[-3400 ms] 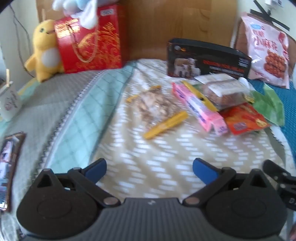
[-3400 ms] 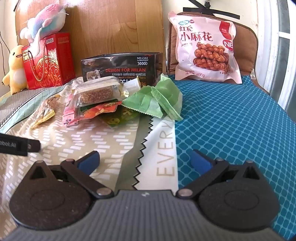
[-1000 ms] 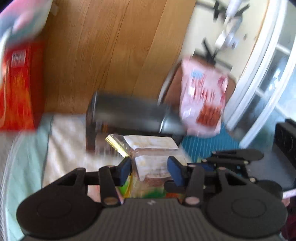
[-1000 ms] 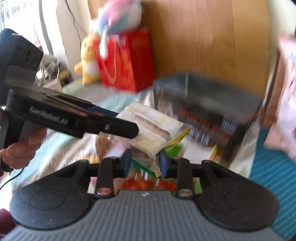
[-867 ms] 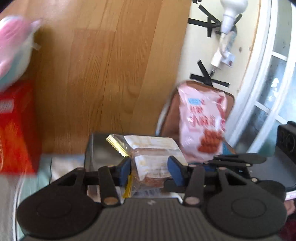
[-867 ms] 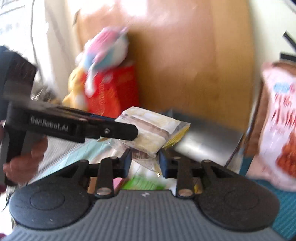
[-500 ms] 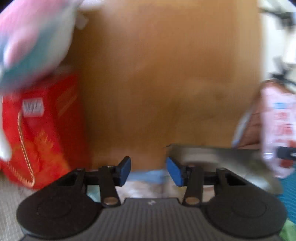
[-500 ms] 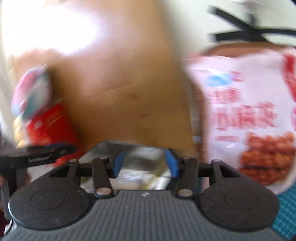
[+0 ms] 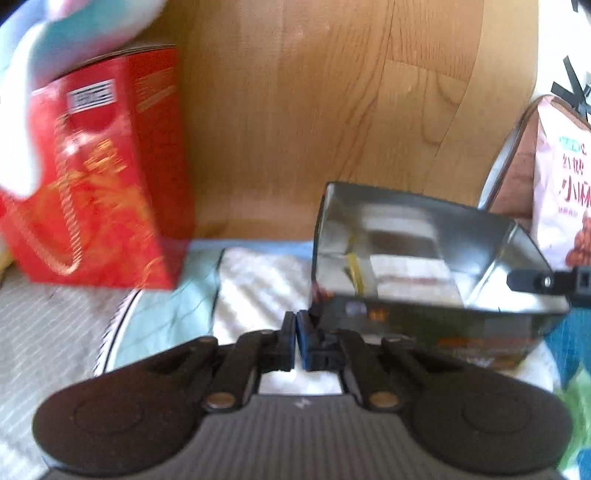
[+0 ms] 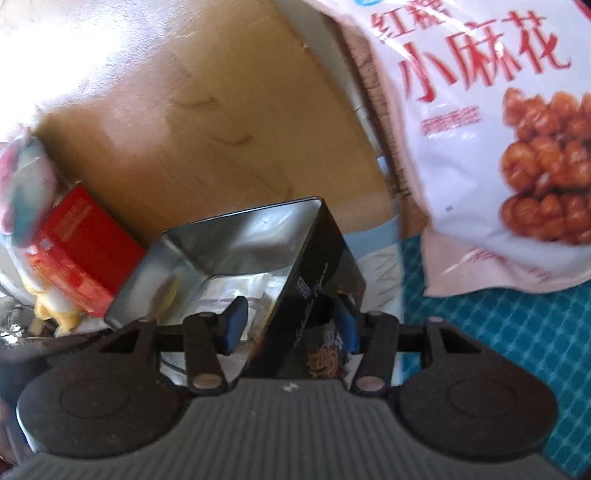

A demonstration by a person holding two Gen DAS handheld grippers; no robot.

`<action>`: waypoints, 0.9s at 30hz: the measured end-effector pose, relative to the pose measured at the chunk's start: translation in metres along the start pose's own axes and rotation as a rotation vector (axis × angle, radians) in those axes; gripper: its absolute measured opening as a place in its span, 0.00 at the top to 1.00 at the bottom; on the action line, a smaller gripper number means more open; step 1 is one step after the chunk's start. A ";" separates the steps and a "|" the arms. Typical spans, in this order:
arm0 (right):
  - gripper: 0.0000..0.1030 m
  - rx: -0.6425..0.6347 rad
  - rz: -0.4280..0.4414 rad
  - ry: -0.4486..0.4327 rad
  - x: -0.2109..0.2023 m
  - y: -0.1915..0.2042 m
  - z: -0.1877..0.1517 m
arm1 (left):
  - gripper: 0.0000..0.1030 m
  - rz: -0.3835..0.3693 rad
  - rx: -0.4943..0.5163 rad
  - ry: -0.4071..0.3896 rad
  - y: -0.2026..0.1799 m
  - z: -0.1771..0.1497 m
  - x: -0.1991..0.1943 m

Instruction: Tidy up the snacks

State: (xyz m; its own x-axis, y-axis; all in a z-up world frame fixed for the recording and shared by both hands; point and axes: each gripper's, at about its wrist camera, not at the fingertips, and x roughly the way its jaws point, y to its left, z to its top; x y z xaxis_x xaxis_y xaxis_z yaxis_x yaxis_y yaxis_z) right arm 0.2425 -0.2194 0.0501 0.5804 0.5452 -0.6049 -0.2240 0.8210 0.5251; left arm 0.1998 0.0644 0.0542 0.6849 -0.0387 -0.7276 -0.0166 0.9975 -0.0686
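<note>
A black open box with a shiny inside stands on the bed by the wooden headboard. A clear snack packet lies inside it. My left gripper is shut and empty, just left of the box's near corner. My right gripper is open, its fingers straddling the box's right wall, one inside above the packet, one outside. The right gripper's tip shows at the right edge of the left wrist view.
A red gift box stands left of the black box, a plush toy on top. A large pink snack bag leans at the right on a teal cover. A green wrapper lies at the right.
Both grippers held the clear snack packet in the air; it now lies in the black box. My left gripper has shut empty. My right gripper has let go and tilted over the box.
</note>
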 end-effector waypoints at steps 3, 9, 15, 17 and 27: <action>0.44 -0.029 0.071 0.037 0.006 0.012 -0.009 | 0.97 -0.122 -0.035 0.039 0.005 -0.014 -0.009; 0.43 -0.070 0.054 0.002 -0.003 0.026 -0.011 | 0.89 -0.026 0.049 -0.116 0.001 -0.011 -0.044; 0.42 -0.058 0.003 -0.007 0.010 0.030 -0.003 | 0.79 0.168 0.104 -0.147 0.020 0.040 -0.014; 0.42 -0.039 -0.020 0.016 0.021 0.031 0.000 | 0.82 0.156 0.143 -0.111 0.018 0.046 0.006; 0.62 -0.094 -0.131 0.074 0.057 0.025 0.011 | 0.98 0.055 0.124 -0.036 0.005 0.033 0.001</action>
State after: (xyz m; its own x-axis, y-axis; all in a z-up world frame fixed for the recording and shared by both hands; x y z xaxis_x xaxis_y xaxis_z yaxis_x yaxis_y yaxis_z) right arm 0.2788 -0.1697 0.0355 0.5510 0.4403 -0.7089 -0.2241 0.8963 0.3826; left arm 0.2243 0.0712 0.0755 0.7109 0.0166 -0.7031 0.0333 0.9978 0.0572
